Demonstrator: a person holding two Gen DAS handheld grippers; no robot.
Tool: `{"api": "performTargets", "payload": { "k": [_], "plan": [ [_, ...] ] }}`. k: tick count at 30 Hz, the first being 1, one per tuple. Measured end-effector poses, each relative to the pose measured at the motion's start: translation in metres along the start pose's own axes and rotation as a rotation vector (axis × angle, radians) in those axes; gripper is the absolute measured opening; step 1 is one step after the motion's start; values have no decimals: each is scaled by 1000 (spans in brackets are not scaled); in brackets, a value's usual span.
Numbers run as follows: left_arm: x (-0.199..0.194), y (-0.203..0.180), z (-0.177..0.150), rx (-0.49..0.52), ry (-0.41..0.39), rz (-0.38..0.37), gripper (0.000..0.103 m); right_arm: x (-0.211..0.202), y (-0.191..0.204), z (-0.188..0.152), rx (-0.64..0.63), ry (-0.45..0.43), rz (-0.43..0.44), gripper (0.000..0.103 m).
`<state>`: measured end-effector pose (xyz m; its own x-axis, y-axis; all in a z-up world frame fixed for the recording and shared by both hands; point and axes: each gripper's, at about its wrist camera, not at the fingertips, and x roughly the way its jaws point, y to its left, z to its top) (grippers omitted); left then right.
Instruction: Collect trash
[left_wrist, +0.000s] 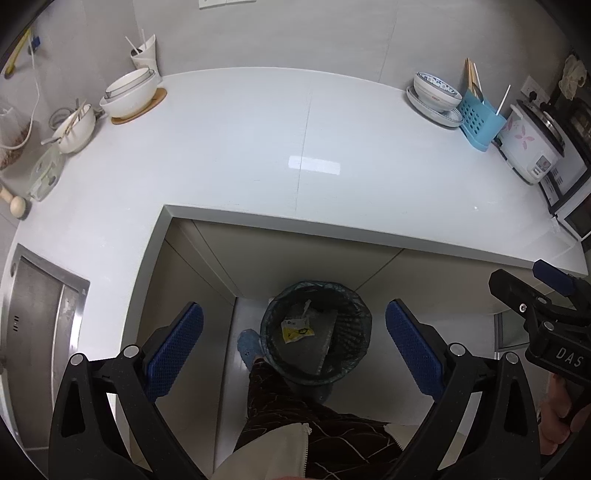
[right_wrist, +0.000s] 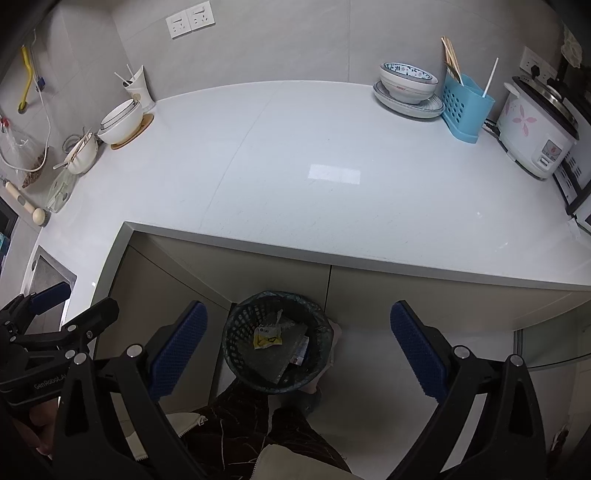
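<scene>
A dark mesh trash bin (left_wrist: 316, 333) with a liner stands on the floor below the white counter; it also shows in the right wrist view (right_wrist: 277, 340). Inside lie a yellow and white wrapper (left_wrist: 296, 328) (right_wrist: 266, 336) and grey packaging (left_wrist: 325, 350). My left gripper (left_wrist: 294, 349) is open and empty, held above the bin. My right gripper (right_wrist: 298, 349) is open and empty, also above the bin. The right gripper shows at the right edge of the left wrist view (left_wrist: 546, 314); the left gripper shows at the left edge of the right wrist view (right_wrist: 48, 325).
The white counter (left_wrist: 258, 147) carries stacked bowls (left_wrist: 129, 92) on a wooden mat at the back left, a bowl on plates (left_wrist: 436, 92), a blue utensil holder (left_wrist: 478, 122) and a rice cooker (left_wrist: 532, 144) at the back right. A steel sink (left_wrist: 40, 314) is at left. The person's legs (left_wrist: 295, 424) stand by the bin.
</scene>
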<state>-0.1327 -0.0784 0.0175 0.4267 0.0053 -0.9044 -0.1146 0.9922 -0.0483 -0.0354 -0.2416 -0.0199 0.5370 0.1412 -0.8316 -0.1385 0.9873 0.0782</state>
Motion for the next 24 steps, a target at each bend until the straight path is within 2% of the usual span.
{"api": "performTargets", "payload": {
  "k": [7, 24],
  "plan": [
    [0, 1, 0, 2, -4, 32, 97, 2, 3, -1, -4, 7, 2, 95],
    [-2, 0, 0, -7, -5, 33, 97, 1, 4, -4, -5, 9, 7, 95]
  ]
}}
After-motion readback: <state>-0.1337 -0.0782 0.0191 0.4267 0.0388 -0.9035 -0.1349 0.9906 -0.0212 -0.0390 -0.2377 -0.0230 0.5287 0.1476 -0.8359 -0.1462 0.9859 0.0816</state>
